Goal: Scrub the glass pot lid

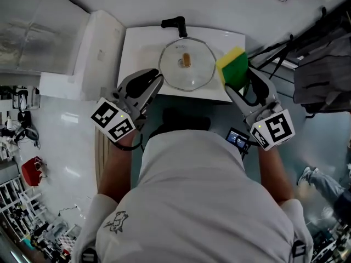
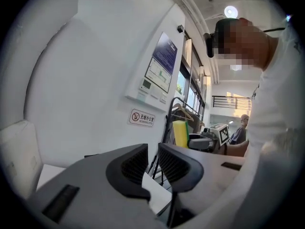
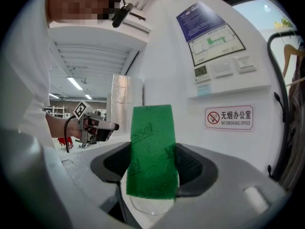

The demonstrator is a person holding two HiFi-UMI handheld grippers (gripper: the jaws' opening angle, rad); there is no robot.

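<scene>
The round glass pot lid [image 1: 187,66], with a small wooden knob [image 1: 186,59], lies flat in the white sink [image 1: 137,53] below the black faucet [image 1: 174,23]. My left gripper [image 1: 157,84] hovers at the lid's lower left edge. In the left gripper view [image 2: 152,163] its jaws stand a narrow gap apart with nothing seen between them. My right gripper [image 1: 241,80] is just right of the lid, shut on a yellow and green sponge [image 1: 233,66]. The sponge's green scouring face [image 3: 151,149] fills the space between the pads in the right gripper view.
A white wall with a no-smoking sign [image 3: 228,117] rises behind the sink. A coat rack with hangers [image 2: 183,111] and dark cables [image 1: 279,53] stand to the right. A white box [image 1: 98,43] sits left of the sink. Another person [image 2: 243,123] is far off.
</scene>
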